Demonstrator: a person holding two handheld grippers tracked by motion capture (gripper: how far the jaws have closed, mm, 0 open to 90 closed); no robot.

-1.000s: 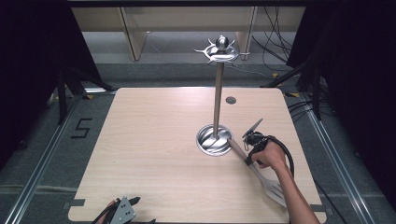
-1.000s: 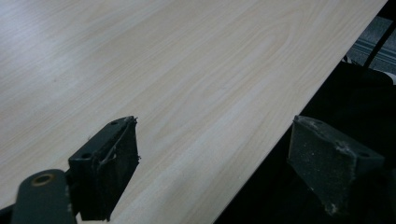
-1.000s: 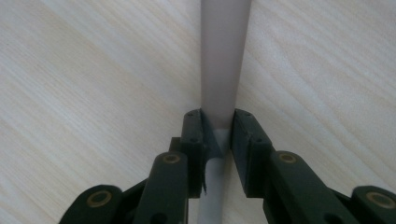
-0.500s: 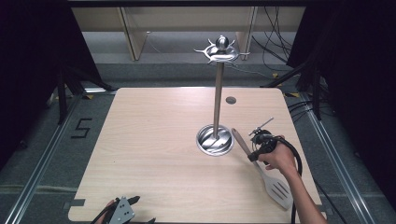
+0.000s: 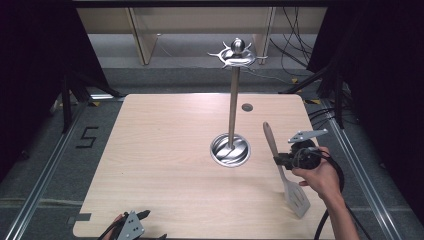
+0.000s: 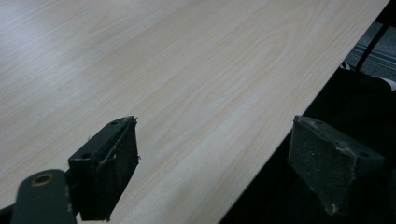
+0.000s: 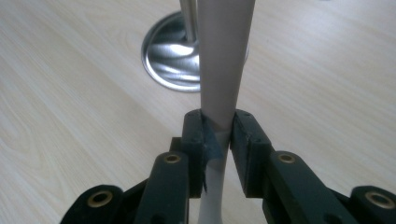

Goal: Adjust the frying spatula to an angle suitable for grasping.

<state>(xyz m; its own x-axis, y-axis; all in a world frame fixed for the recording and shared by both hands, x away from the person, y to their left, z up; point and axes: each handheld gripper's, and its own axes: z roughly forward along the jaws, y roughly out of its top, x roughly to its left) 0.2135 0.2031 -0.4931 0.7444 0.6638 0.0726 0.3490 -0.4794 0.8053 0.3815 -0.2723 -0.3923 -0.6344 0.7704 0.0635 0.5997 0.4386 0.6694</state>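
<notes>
Right gripper (image 5: 278, 160): gripped in the person's right hand (image 5: 321, 176) over the right part of the table (image 5: 165, 150); jaws pinched tight on the spatula, pointing toward the stand; grey three-cornered plate on top, cable trailing back past the wrist.
Spatula (image 5: 283, 167): clamped near where the pale wooden handle meets the metal neck; handle running up and away beyond the jaws, slotted metal blade on the near side of the gripper, low over the table close to the person's forearm; whether the blade touches the wood cannot be told.
Spatula in right gripper view (image 7: 223, 60): handle rising straight out from between the two black jaws, thin neck passing down between them.
Utensil stand (image 5: 231, 115): just ahead of the right gripper and slightly to its left; round shiny base on the table, tall post, ring of hooks and a knob at the top.
Stand base in right gripper view (image 7: 175, 53): directly beyond the jaws, partly behind the handle.
Left gripper (image 6: 212, 163): jaws spread wide, nothing between them; at the near left table edge, one jaw over the wood, the other past the edge.
Left gripper in high view (image 5: 145, 214): far to the left of the right gripper, at the bottom table edge.
</notes>
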